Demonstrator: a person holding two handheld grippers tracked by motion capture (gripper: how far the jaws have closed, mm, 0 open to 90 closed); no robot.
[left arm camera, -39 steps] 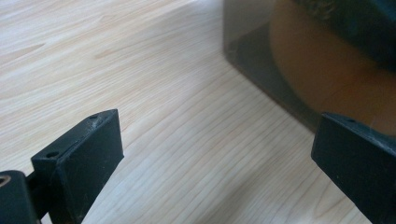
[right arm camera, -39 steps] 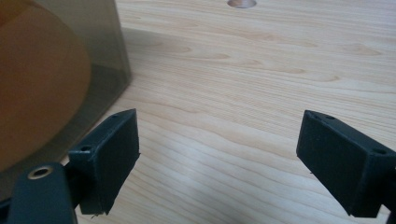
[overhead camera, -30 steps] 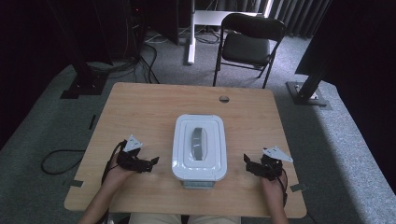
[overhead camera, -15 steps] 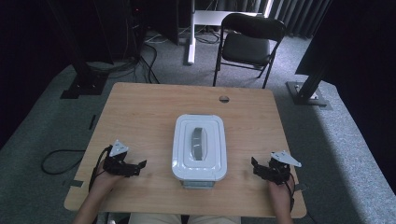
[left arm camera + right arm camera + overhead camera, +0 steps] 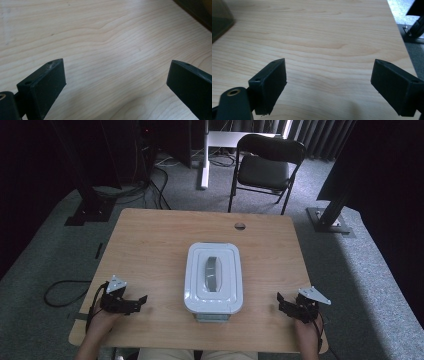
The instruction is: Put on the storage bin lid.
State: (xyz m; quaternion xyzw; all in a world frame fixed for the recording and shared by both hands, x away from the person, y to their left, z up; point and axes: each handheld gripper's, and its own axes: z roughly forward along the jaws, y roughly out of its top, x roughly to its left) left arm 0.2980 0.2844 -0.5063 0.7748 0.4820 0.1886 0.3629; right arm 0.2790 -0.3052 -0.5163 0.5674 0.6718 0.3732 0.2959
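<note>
Dim, soft-focus pictures, dark surroundings

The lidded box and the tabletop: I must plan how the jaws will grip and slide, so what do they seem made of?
The lidded box looks like moulded plastic: smooth pale walls, rounded corners, a stepped lid with a grey handle. The tabletop shows light wood grain with a soft sheen; whether solid wood or laminate cannot be told.
</note>
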